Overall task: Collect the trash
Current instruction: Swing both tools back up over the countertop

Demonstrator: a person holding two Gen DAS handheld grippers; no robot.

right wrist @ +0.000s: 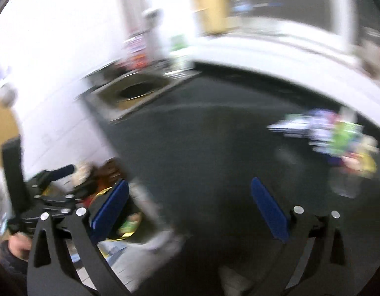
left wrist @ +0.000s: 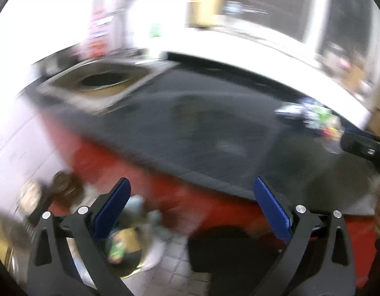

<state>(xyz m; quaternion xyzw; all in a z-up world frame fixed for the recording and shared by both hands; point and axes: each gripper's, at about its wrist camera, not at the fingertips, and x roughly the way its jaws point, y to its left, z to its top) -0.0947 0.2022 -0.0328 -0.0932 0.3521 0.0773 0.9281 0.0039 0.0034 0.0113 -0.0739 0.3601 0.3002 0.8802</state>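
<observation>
Both views are blurred. A pile of colourful wrappers and packets (left wrist: 315, 118) (right wrist: 337, 135) lies at the right of a dark countertop (left wrist: 202, 128) (right wrist: 202, 143). My left gripper (left wrist: 191, 181) hovers over the counter's near edge, open, with nothing between its blue pads (left wrist: 271, 209). My right gripper (right wrist: 190, 182) hangs above the counter, open and empty, with the pile off to its right. Below the counter's left end sits a dark container with colourful scraps (left wrist: 123, 246) (right wrist: 127, 224).
A metal-framed round opening (left wrist: 101, 81) (right wrist: 135, 91) is set into the counter's far left. The counter front is red (left wrist: 165, 192). A white ledge (left wrist: 239, 46) runs behind it. A hand (right wrist: 17, 246) holds the left tool's black body (right wrist: 49, 197).
</observation>
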